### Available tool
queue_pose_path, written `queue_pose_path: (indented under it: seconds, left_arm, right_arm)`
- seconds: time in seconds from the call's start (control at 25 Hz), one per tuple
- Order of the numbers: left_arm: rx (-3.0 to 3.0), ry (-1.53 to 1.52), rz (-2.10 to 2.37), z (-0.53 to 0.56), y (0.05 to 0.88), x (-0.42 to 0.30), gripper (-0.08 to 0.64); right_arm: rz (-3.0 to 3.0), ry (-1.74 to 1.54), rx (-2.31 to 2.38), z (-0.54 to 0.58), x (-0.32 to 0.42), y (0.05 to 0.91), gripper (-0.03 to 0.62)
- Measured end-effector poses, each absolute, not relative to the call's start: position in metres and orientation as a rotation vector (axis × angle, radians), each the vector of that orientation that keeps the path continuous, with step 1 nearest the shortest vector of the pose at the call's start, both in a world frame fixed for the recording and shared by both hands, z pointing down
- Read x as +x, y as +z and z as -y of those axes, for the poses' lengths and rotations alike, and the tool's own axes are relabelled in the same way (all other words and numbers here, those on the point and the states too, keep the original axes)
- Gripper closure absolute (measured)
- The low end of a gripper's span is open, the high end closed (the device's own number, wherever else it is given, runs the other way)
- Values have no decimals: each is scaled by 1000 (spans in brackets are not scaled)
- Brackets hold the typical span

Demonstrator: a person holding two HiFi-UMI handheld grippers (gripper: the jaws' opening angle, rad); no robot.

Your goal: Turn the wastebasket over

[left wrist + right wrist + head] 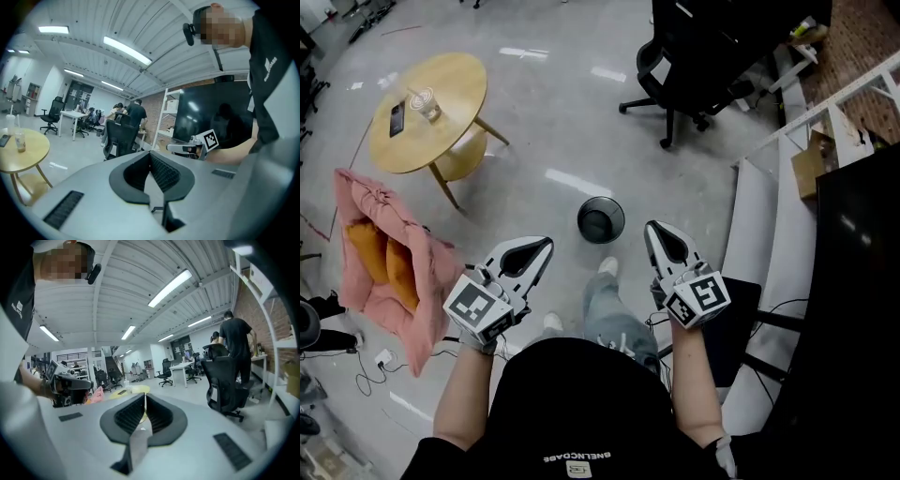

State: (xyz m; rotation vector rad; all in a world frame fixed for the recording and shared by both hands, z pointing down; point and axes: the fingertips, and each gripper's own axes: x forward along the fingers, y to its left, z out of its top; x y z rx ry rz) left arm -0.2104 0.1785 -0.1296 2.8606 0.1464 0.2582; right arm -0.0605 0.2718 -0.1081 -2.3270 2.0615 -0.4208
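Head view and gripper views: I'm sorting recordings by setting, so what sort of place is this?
Probably an open-plan office: a black swivel chair on the glossy floor, a white desk with people working beyond it, and strip lights on the ceiling.

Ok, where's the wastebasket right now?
Head view, centre: the wastebasket stands open-side up on the floor, just past the person's shoe, between the left claw and right claw.

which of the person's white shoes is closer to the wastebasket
The forward shoe, just below the black wastebasket in the head view; the other shoe is set farther back.
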Motion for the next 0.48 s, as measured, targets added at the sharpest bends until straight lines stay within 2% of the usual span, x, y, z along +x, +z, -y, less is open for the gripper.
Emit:
queue_pose_path:
  seconds: [0.32,0.48]
  left_arm:
    - [2837,368,-60,-147,-113,-97,546]
    - [2795,419,-27,-143,-98,-67,546]
  right_arm:
    - [-2128,-534,-2180,-221,52,-81,580]
    - [-2128,-607,-2154,-211,92,-61,579]
